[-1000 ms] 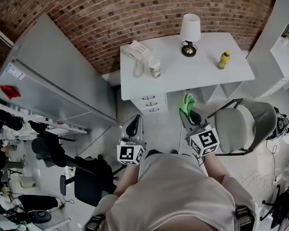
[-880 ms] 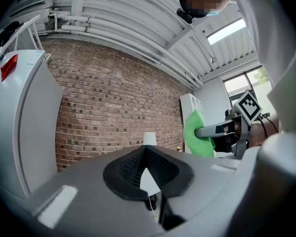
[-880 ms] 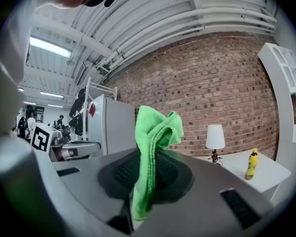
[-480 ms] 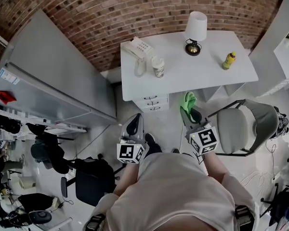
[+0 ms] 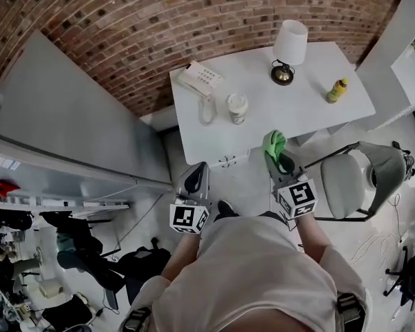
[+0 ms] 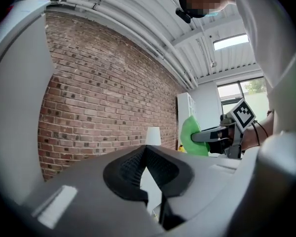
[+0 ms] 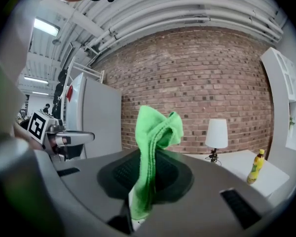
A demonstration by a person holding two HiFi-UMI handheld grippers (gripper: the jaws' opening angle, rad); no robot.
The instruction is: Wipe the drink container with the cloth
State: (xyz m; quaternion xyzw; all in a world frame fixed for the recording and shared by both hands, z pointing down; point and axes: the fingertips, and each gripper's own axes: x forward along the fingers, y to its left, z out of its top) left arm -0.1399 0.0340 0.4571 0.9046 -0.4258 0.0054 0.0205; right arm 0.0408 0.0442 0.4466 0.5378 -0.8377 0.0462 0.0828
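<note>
The right gripper is clamping its jaws on a green cloth, which is standing up out of them in a crumpled fold and hanging just off the near edge of the white desk. The left gripper is holding its jaws pressed together with nothing between them, short of the desk. A yellow drink bottle is standing upright near the desk's right end, well apart from both grippers. A lidded cup is standing nearer, between a telephone and a lamp.
</note>
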